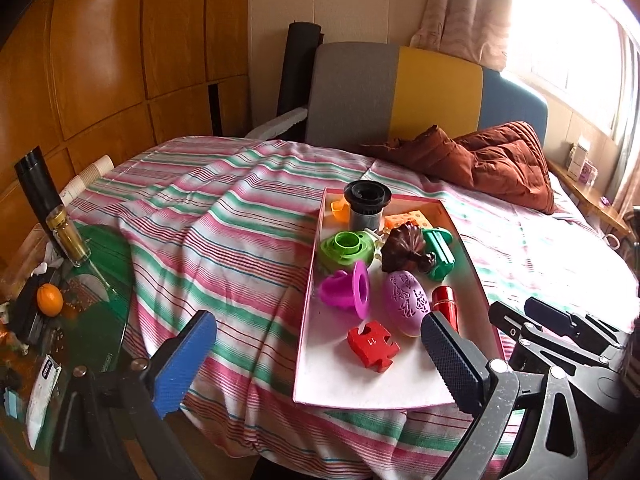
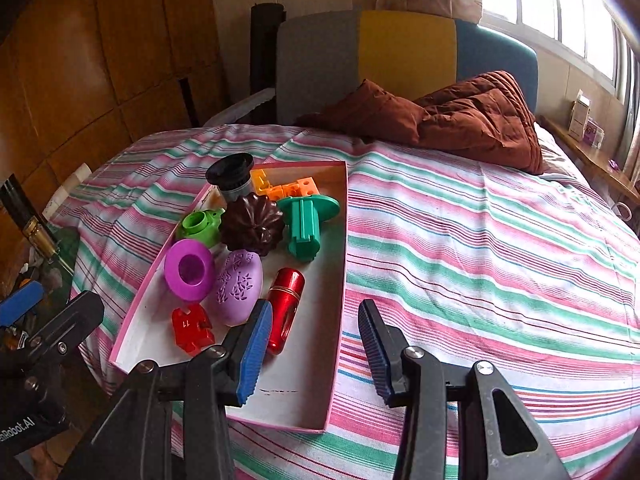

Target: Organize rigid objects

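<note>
A pink-rimmed white tray lies on the striped bed. It holds a red puzzle piece, a purple egg, a red cylinder, a magenta flanged piece, a brown fluted mould, a teal piece, a green piece, a black cup and orange-yellow blocks. My left gripper is open and empty at the tray's near end. My right gripper is open and empty over the tray's near right edge.
A striped sheet covers the bed. A brown quilt lies at the far side before a grey-yellow-blue headboard. A glass side table at the left holds a bottle and an orange.
</note>
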